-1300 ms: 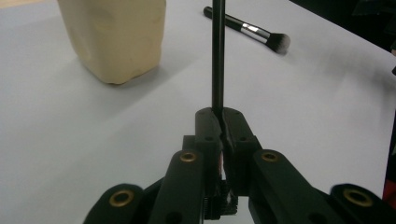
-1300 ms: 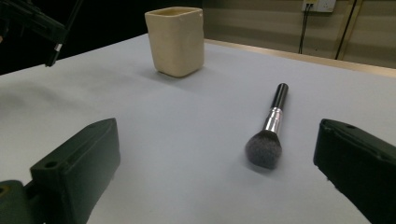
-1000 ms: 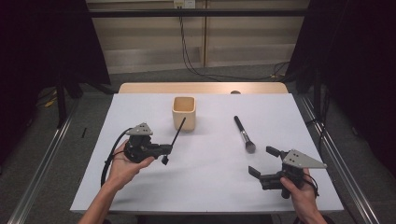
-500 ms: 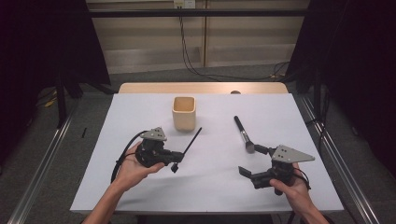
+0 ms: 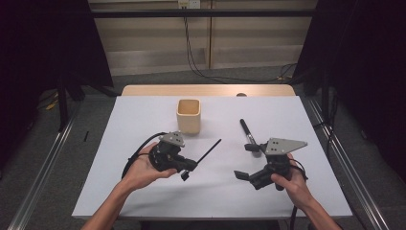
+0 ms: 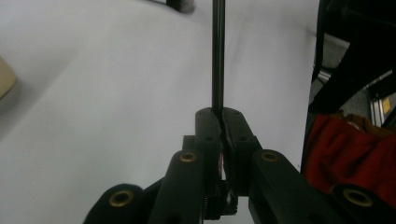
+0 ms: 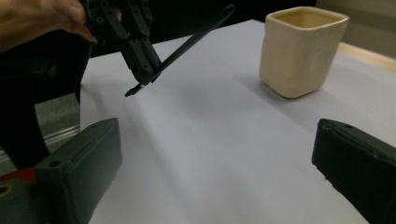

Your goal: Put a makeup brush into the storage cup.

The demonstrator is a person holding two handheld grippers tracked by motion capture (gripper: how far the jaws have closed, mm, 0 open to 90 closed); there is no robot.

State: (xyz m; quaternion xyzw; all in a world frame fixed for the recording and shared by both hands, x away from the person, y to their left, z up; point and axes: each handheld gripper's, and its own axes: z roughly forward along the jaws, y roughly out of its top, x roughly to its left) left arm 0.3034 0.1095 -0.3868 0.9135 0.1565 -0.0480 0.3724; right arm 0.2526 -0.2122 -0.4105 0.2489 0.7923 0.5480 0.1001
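Note:
My left gripper (image 5: 186, 167) is shut on a thin black rod (image 5: 209, 148), which slants up and to the right above the white table. In the left gripper view the rod (image 6: 217, 56) runs straight out from the closed tips of my left gripper (image 6: 219, 114). My right gripper (image 5: 245, 161) is held above the table's front right, open with nothing between its fingers, and points left. The right gripper view looks between my right gripper's (image 7: 215, 154) wide jaws and also takes in the left gripper (image 7: 140, 60), the rod (image 7: 196, 35) and a cream square cup (image 7: 301, 51).
The cream cup (image 5: 188, 116) stands upright at the table's middle back. A black brush with a grey head (image 5: 249, 134) lies on the white table (image 5: 143, 120), just beyond the right gripper. A wooden strip (image 5: 206, 90) edges the far side.
The left hand has carried the rod to the right and toward the near edge. The right gripper has moved left toward the centre and risen a little. Neither pair of jaws has changed.

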